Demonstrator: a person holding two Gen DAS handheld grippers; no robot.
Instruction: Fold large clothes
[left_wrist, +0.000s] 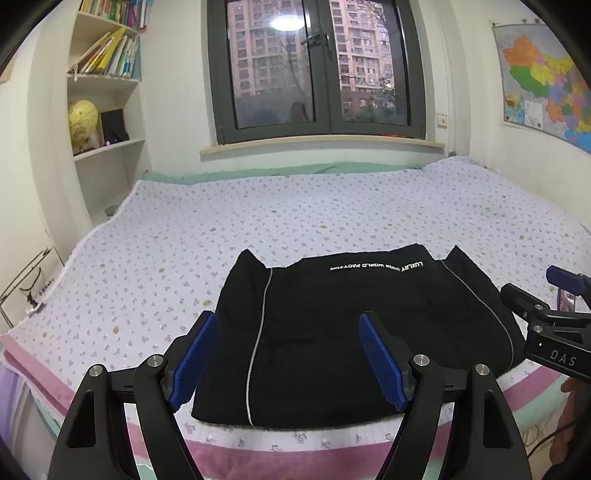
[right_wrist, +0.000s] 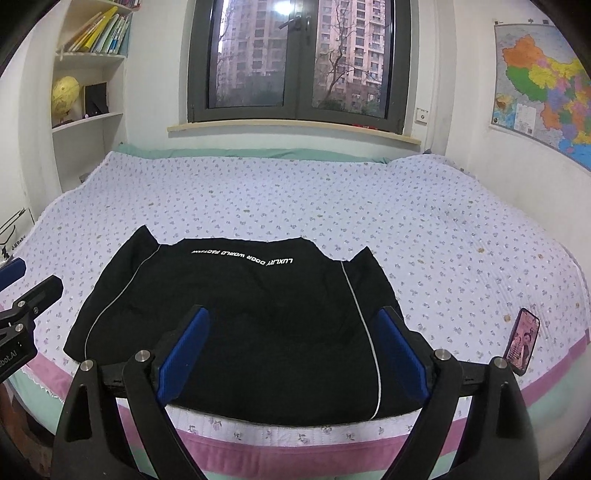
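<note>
Left wrist: one black garment (left_wrist: 354, 332) folded at 12 o'clock; your left gripper (left_wrist: 288, 354) and right gripper (right_wrist: 295, 350) both spread, empty; one phone (right_wrist: 523, 341) at 3.

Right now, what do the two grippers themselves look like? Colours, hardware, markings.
Both match: the left gripper and right gripper have glossy black angular linkage arms with silver round bolt heads, and flat blue textured pads on each finger. White lettering on the bodies: "DAS" on the right gripper seen from the left wrist view, "bot.AI" (partly cut off) on the left one seen from the right. No cables or sleeves clearly visible.
</note>
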